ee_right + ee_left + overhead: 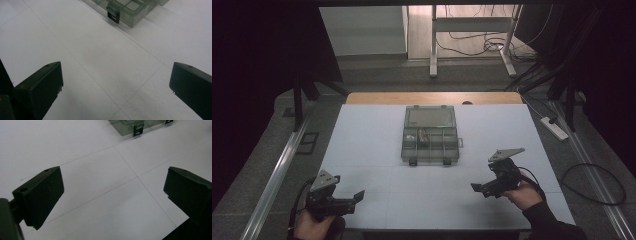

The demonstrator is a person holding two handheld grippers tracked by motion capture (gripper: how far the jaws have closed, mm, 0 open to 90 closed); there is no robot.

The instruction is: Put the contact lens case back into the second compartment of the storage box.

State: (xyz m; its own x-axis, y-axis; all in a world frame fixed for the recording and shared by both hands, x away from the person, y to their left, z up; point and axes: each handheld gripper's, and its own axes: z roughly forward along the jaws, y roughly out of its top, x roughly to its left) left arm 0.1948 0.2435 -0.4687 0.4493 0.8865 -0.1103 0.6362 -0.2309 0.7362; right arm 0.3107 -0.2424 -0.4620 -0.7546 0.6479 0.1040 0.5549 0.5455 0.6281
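The clear box [430, 134] lies ahead between both gaping, empty tongs, left [354, 198] and right [478, 188], the right slightly nearer.

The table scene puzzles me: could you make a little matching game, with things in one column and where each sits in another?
Things:
1. left claw
2. right claw
3. clear plastic organizer box
4. white power strip

Places:
A. on the floor, right of the table
B. middle of the table
C. near edge, left side, jaws apart
D. near edge, right side, jaws apart

Pairs: 1-C, 2-D, 3-B, 4-A
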